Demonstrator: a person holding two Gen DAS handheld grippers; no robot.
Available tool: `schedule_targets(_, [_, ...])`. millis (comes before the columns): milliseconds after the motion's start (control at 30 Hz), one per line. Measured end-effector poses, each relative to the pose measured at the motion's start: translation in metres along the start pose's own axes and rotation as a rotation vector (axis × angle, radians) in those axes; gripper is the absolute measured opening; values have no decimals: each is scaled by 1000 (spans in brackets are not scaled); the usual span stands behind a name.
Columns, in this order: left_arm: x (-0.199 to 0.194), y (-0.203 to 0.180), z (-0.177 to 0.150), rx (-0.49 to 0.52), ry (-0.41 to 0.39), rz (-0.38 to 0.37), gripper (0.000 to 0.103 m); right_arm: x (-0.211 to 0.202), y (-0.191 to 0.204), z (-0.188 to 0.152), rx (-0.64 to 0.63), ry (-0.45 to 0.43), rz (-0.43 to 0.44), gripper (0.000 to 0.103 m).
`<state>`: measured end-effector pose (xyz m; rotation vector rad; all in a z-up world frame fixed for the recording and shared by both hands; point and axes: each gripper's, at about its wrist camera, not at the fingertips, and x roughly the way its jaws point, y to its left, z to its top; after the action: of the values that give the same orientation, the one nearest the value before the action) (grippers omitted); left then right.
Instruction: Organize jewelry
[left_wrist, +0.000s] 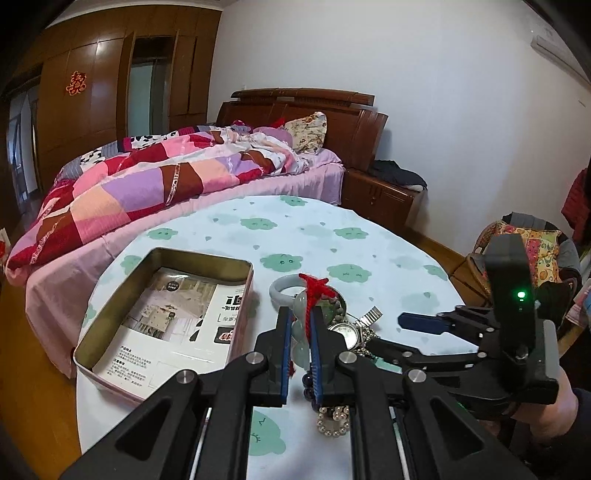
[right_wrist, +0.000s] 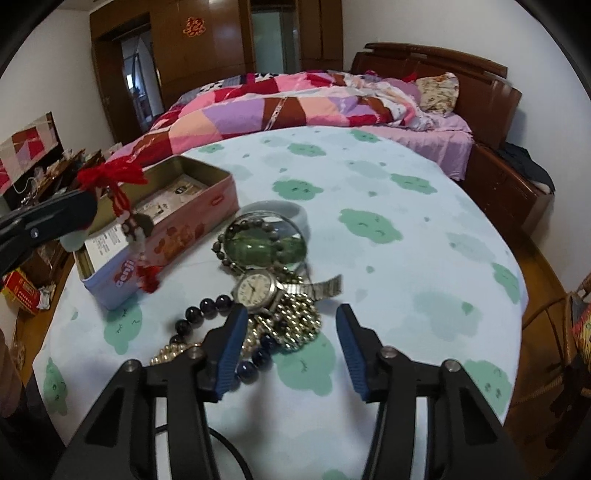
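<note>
My left gripper (left_wrist: 298, 314) is shut on a pale green jade pendant on a red knotted cord (left_wrist: 313, 288) and holds it above the table, right of the open tin box (left_wrist: 166, 314). In the right wrist view the pendant (right_wrist: 138, 229) hangs from the left gripper (right_wrist: 79, 216) beside the tin (right_wrist: 162, 236). My right gripper (right_wrist: 291, 314) is open, low over a jewelry pile: a watch (right_wrist: 255, 288), dark bead bracelet (right_wrist: 207, 310), gold chain (right_wrist: 299, 321), green bangle (right_wrist: 266, 243) and grey bangle (right_wrist: 291, 212).
The round table has a white cloth with green clouds (right_wrist: 388, 229). The tin holds a printed leaflet (left_wrist: 177, 325). A bed with a patchwork quilt (left_wrist: 147, 184) lies behind the table. A wicker chair with a cushion (left_wrist: 532, 243) stands at the right.
</note>
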<state>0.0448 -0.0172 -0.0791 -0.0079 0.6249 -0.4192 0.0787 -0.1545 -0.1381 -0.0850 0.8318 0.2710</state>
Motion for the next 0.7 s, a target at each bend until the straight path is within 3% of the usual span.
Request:
schedule_targets(100, [1, 5, 1, -18, -2, 1, 8, 11, 9, 6, -46, 15, 10, 53])
schedule_targets(200, [1, 11, 1, -40, -1, -9, 8, 23, 17, 10, -85, 40, 2, 60])
schedule_targets(467, [2, 25, 2, -101, 6, -58, 8, 45, 30, 12, -158, 77, 7, 60])
schedule_targets(533, [2, 27, 2, -111, 5, -72, 8, 44, 32, 11, -170, 78, 11, 57])
schedule_targets(633, [1, 29, 2, -123, 5, -94, 8, 42, 33, 10, -178, 66, 25, 41])
schedule_targets(700, [1, 30, 2, -126, 6, -97, 8, 41, 32, 10, -171, 68, 32, 41])
